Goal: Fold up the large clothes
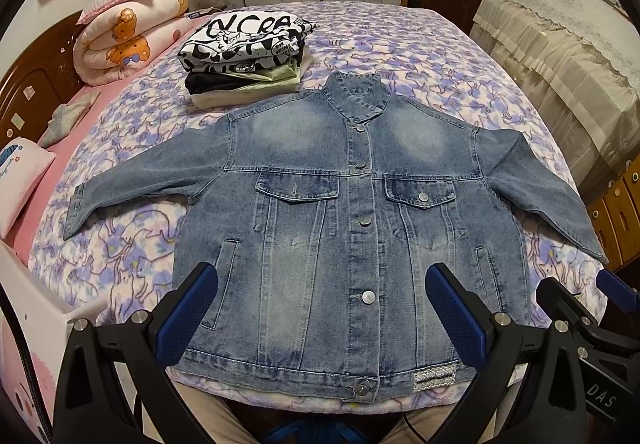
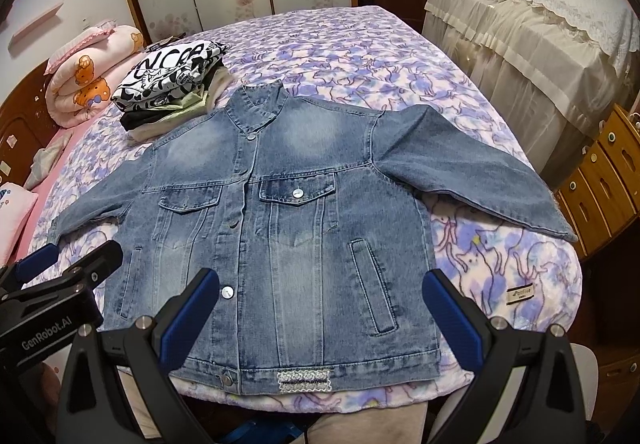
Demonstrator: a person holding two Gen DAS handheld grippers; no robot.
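Note:
A blue denim jacket [image 1: 328,211] lies flat, front up and buttoned, on the bed, with both sleeves spread out to the sides and the hem at the near edge. It also shows in the right wrist view [image 2: 280,211]. My left gripper [image 1: 322,308] is open and empty, held above the jacket's lower part. My right gripper [image 2: 320,312] is open and empty, above the jacket's lower right part. Each gripper shows at the edge of the other's view, the right one [image 1: 592,308] and the left one [image 2: 60,268].
A stack of folded clothes [image 1: 244,55] sits beyond the jacket's collar, to the left. A rolled pink quilt [image 1: 128,31] lies by the wooden headboard [image 1: 36,79]. A cloth-covered cabinet [image 1: 568,55] and wooden drawers [image 2: 604,179] stand to the right of the purple floral bedcover [image 1: 400,39].

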